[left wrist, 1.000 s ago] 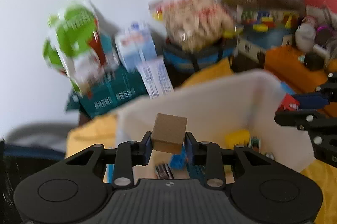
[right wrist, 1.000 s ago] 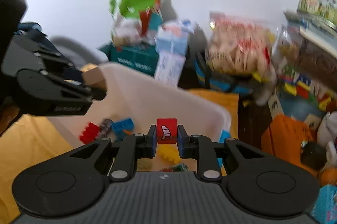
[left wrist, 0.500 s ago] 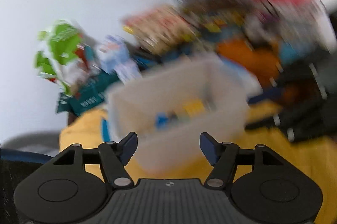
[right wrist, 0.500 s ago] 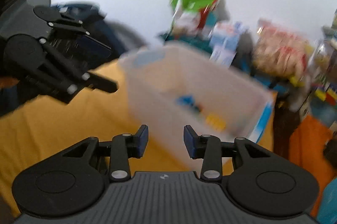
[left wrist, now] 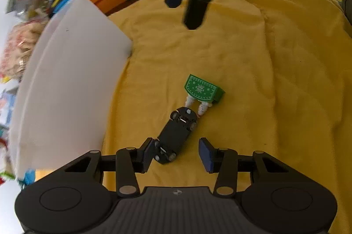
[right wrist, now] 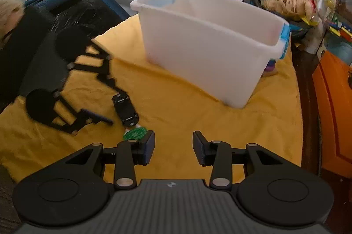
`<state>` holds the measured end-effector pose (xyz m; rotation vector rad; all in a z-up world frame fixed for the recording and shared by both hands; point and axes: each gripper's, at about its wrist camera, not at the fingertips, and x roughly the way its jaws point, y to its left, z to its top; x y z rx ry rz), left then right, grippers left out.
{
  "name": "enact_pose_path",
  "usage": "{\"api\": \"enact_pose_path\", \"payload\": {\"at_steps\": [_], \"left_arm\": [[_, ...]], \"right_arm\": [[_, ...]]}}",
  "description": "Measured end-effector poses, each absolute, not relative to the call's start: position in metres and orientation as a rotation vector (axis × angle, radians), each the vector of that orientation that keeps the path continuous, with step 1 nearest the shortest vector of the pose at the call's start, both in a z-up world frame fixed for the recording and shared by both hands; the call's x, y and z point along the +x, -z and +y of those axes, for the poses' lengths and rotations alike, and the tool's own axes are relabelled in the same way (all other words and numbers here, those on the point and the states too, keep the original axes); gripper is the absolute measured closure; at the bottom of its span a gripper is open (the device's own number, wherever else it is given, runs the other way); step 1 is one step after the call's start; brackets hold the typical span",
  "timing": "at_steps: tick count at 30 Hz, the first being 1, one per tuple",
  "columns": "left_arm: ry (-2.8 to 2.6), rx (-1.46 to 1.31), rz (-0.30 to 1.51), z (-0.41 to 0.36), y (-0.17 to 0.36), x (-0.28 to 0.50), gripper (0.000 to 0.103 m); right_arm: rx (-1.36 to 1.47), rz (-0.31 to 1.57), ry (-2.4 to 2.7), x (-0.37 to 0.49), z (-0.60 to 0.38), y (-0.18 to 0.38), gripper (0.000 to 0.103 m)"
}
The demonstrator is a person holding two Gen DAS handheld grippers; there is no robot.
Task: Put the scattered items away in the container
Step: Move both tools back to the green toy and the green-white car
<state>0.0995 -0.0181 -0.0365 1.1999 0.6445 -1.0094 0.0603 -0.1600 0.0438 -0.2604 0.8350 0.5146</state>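
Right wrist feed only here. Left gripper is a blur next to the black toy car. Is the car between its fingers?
Observer: Partly. The left wrist view shows the near end of the black toy car inside the left gripper, against one finger. The fingers are closing and the other one is clear of it.
Operator: Which way up?
Observer: Upside down, wheels up, on the yellow cloth.
Operator: And the green thing behind my finger?
Observer: A green block with two white pegs, which lie right at the car's far end.
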Motion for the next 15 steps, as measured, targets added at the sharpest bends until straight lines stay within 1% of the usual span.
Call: {"api": "enact_pose_path", "payload": {"at_steps": [1, 2, 3, 4, 7, 10, 13, 15], "left_arm": [[1.024, 1.209, 0.650, -0.020, 0.038, 0.104, 0.056], [1.049, 1.199, 0.650, -0.020, 0.037, 0.108, 0.061], [1.068, 1.177, 0.672, -0.021, 0.036, 0.113, 0.067], [1.081, 1.135, 0.706, -0.021, 0.035, 0.119, 0.077], [1.086, 0.960, 0.797, -0.017, 0.028, 0.132, 0.078], [0.981, 0.706, 0.928, -0.005, 0.021, 0.150, 0.078], [0.839, 0.400, 1.036, 0.016, 0.014, 0.152, 0.081], [0.769, 0.140, 1.109, 0.033, 0.014, 0.144, 0.081]], "right_arm": [[-0.257, 0.839, -0.508, 0.060, -0.159, -0.042, 0.061], [-0.250, 0.845, -0.501, 0.058, -0.159, -0.040, 0.061], [-0.241, 0.849, -0.495, 0.056, -0.159, -0.039, 0.061], [-0.232, 0.853, -0.487, 0.054, -0.160, -0.038, 0.061], [-0.215, 0.867, -0.460, 0.051, -0.163, -0.035, 0.061], [-0.203, 0.876, -0.451, 0.050, -0.164, -0.033, 0.061], [-0.195, 0.878, -0.476, 0.052, -0.159, -0.032, 0.061], [-0.198, 0.881, -0.500, 0.055, -0.155, -0.028, 0.061]]}}
